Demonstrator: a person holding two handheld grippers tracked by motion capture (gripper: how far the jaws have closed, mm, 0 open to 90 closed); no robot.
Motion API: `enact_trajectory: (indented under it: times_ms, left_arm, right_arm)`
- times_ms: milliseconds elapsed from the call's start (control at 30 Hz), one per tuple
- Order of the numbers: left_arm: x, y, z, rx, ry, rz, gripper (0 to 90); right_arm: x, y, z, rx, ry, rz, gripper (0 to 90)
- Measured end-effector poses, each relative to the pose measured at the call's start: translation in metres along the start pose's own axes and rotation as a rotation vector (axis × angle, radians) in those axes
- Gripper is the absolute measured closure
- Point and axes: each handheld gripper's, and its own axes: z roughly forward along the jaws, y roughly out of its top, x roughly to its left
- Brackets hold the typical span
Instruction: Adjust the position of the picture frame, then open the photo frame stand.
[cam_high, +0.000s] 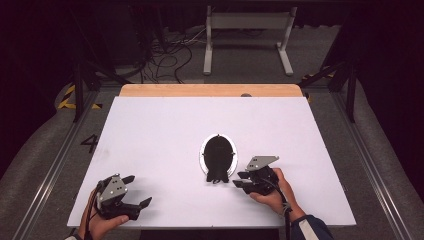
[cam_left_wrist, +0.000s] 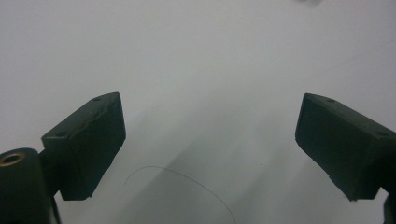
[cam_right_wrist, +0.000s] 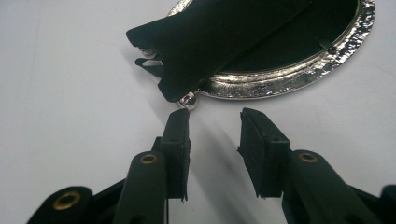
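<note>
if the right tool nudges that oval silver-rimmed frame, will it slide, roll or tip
The oval frame lies flat on the smooth white table, so it would probably slide rather than roll or tip. Its metal-looking rim suggests it is stiff. The black stand flap on its back looks hinged and may swing if caught.

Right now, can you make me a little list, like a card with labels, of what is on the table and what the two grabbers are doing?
Table: white board with a wooden strip at the far edge
Main thing: oval silver-rimmed frame, lying face down, black back up
Stand flap: black flap on the frame's back, lifted at its near end
Left gripper: open wide, nothing between its fingers, near the table's left front corner
Right gripper: partly open, holding nothing, fingers just short of the frame's near end
</note>
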Motion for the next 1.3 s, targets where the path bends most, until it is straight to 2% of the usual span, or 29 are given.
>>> enact_trajectory:
  times_ms: [433, 700, 967, 1067, 1233, 1300]
  left_arm:
    - [0.001, 0.000, 0.002, 0.006, -0.007, 0.001, 8.3]
    - [0.000, 0.000, 0.004, 0.024, -0.004, 0.006, 8.3]
    - [-0.001, 0.002, 0.006, 0.032, -0.002, 0.011, 8.3]
    - [-0.002, 0.002, 0.007, 0.042, 0.000, 0.016, 8.3]
    - [-0.002, 0.003, 0.008, 0.042, -0.003, 0.022, 8.3]
    - [-0.002, 0.003, 0.010, 0.048, -0.002, 0.023, 8.3]
  right_arm:
    - [0.007, 0.003, 0.009, 0.030, 0.026, -0.025, 64.9]
    - [0.012, 0.009, 0.014, 0.047, 0.019, -0.040, 65.1]
    - [0.016, 0.010, 0.018, 0.016, 0.037, -0.044, 67.4]
    - [0.011, 0.008, 0.019, -0.002, 0.065, -0.012, 69.1]
    - [0.010, 0.009, 0.019, -0.009, 0.074, 0.006, 68.8]
    - [0.007, 0.008, 0.020, -0.020, 0.101, 0.051, 67.6]
